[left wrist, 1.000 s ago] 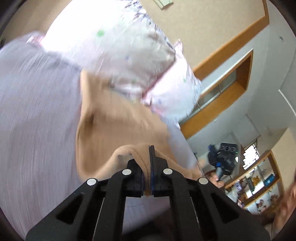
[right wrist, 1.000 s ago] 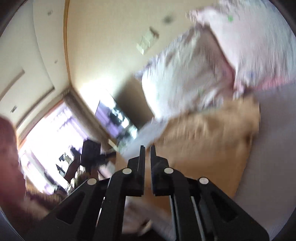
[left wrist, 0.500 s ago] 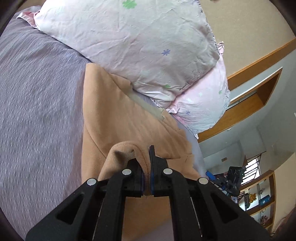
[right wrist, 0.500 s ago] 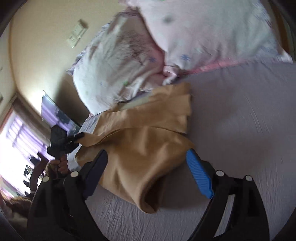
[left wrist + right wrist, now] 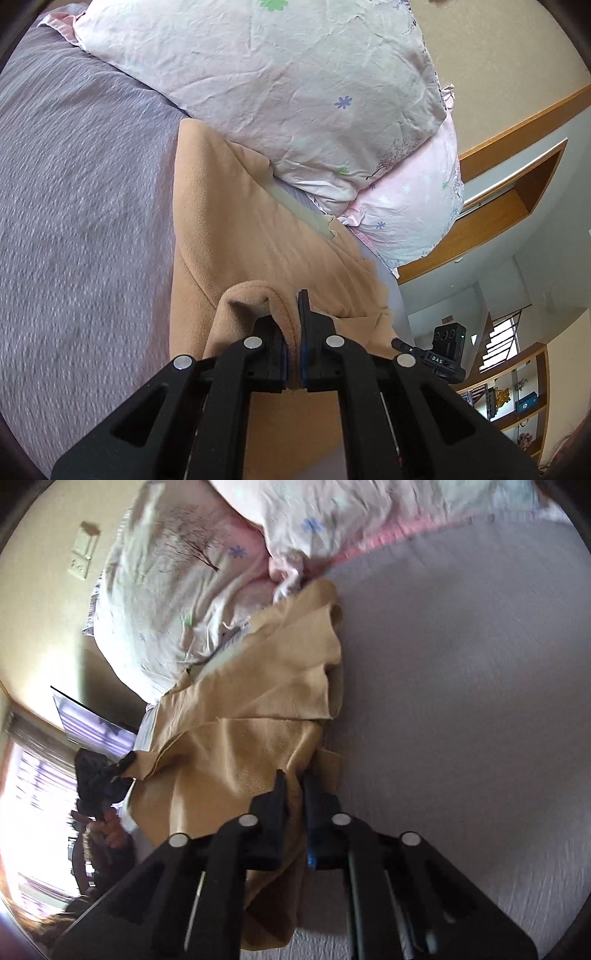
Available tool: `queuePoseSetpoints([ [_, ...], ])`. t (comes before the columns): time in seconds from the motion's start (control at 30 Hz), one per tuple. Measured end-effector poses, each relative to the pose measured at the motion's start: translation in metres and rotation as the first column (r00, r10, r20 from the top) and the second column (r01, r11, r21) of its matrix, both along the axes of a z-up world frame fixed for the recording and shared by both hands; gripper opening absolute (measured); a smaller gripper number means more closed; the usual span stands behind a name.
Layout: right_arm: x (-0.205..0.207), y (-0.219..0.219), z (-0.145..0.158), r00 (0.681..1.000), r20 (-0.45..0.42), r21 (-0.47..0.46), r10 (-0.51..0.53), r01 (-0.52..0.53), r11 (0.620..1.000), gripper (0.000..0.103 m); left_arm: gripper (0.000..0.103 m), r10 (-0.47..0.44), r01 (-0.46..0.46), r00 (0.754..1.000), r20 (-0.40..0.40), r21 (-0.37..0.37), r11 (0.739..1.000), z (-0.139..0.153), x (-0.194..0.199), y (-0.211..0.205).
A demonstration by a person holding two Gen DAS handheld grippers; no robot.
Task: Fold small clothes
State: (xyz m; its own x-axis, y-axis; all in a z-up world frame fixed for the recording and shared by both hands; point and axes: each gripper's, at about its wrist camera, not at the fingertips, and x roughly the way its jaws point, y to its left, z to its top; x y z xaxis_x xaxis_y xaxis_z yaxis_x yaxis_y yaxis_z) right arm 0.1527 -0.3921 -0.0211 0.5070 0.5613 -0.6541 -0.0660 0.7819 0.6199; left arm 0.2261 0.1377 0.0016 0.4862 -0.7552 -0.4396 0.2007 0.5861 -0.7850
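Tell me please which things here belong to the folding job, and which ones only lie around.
Part of the job:
- tan garment, spread on the bed
- left tool, shut on the garment's edge
- right tool, shut on another part of it

Only lying around:
- purple bedsheet
- flowered pillows
- wall switch
- shelves

Your right gripper (image 5: 293,786) has its two black fingers closed on a fold of a tan garment (image 5: 255,716), which lies rumpled across a grey-purple bedsheet (image 5: 461,701). The garment's far edge touches two pale floral pillows (image 5: 177,590) stacked against a beige wall (image 5: 33,572) with a light switch plate (image 5: 83,554). At the left edge, blurred, your other gripper (image 5: 99,775) grips the garment's opposite corner beside a bright window (image 5: 29,794).
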Motion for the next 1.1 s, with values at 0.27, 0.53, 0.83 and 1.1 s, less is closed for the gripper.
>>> queuePoseSetpoints([
  [0.27,-0.024,0.023,0.083,0.958,0.286,-0.116,0.005,0.029,0.993,0.005,0.004,0.001,-0.002,0.998,0.062,0.018,1.0,0.02,-0.008,-0.005],
  [0.53,0.077,0.057,0.105,0.921,0.39,-0.322,-0.018,0.155,0.934,0.005,0.004,0.143,-0.156,0.982,0.121,0.109,0.982,0.052,0.055,0.0],
  [0.83,0.148,0.07,0.046,0.973,0.2,-0.427,-0.113,0.191,0.884,0.043,0.005,0.204,-0.2,0.972,-0.115,0.051,0.979,-0.004,0.108,0.012],
  [1.1,0.093,0.08,0.076,0.963,0.254,-0.506,-0.091,0.212,0.836,0.058,0.088,0.219,-0.221,0.975,0.032,0.062,0.973,0.045,0.057,0.036],
])
